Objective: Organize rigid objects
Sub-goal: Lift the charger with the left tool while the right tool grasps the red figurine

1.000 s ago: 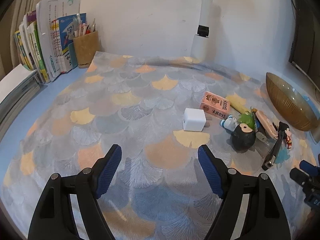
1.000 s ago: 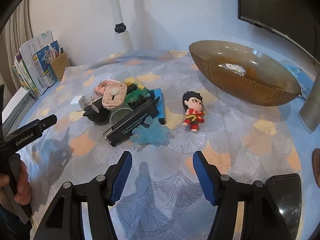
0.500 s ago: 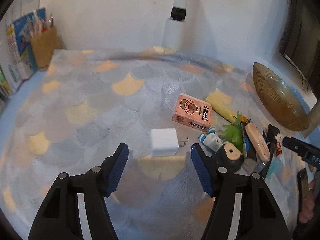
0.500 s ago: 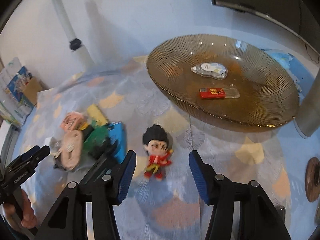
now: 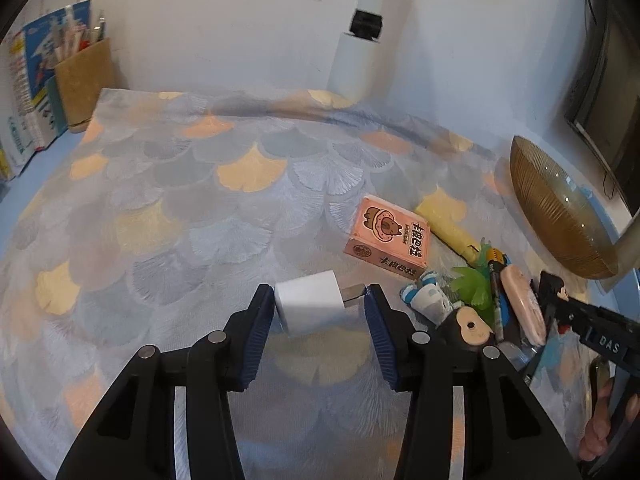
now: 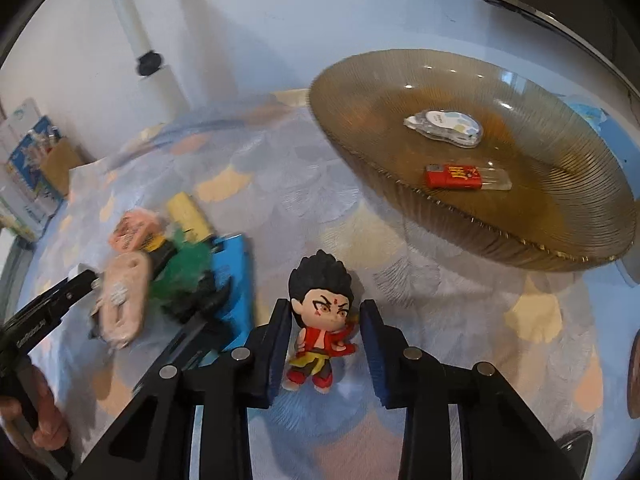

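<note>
We see our left gripper (image 5: pixel 320 304) spread around the white charger (image 5: pixel 310 306), which lies on the patterned cloth (image 5: pixel 200 200) left of the pink box (image 5: pixel 390 240); its left pad touches the cube, while the right pad sits at the prong end. Further right, past the pink box and the cluttered pile, our right gripper (image 6: pixel 324 320) brackets the small figurine (image 6: pixel 322 316), pads close beside it without clearly clamping, in front of the amber glass bowl (image 6: pixel 520 240) holding a tape dispenser (image 6: pixel 444 126) and a red flash drive (image 6: pixel 466 176).
</note>
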The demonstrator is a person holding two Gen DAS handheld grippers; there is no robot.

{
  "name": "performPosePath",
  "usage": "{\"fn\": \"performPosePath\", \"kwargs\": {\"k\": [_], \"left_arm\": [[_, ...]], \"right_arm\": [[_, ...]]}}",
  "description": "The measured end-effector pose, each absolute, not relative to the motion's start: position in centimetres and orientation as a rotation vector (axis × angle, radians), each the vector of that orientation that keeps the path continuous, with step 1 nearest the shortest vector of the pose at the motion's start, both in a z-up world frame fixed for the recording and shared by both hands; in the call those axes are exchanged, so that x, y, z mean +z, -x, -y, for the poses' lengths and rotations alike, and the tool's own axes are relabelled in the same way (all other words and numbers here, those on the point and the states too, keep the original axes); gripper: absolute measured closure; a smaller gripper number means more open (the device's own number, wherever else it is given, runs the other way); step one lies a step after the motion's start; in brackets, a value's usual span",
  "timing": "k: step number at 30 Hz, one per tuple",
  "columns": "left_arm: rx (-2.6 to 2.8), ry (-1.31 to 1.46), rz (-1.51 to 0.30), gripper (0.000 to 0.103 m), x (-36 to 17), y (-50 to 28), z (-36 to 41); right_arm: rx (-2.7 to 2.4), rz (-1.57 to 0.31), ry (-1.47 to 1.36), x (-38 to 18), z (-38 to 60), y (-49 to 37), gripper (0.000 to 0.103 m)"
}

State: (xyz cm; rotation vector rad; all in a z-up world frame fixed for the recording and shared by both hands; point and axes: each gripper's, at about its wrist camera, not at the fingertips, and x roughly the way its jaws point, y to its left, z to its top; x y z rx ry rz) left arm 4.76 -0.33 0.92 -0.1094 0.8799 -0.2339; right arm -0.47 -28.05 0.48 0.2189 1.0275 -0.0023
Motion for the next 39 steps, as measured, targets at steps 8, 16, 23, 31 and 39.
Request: {"fn": "performPosePath", "kwargs": {"k": [8, 16, 23, 31, 39], "left_arm": [[-0.181, 0.118, -0.855, 0.059, 1.3, -0.7, -1.1], [-0.158, 0.086, -0.849, 0.059, 0.6, 0.5, -0.8], [-0.202, 0.089, -0.891, 0.053, 0.1, 0.2, -0.7], [-0.188, 0.080, -0.903, 0.040, 0.0, 0.4, -0.6], [-0.183, 0.071, -0.861, 0.070, 0.6, 0.7, -0.4]], "right_arm": [[0.072, -0.990, -0.161, 3.2, 26.5, 7.1, 0.076], [0.141, -1.058, -0.139, 1.0, 26.1, 11.0, 0.074], [0.131, -1.038, -0.193, 1.5, 27.2, 10.9, 0.038], [0.149, -1.088, -0.219, 0.4, 25.8, 8.4, 0.040], [0.143, -1.056, -0.055, 0.9, 23.4, 10.2, 0.071]]}}
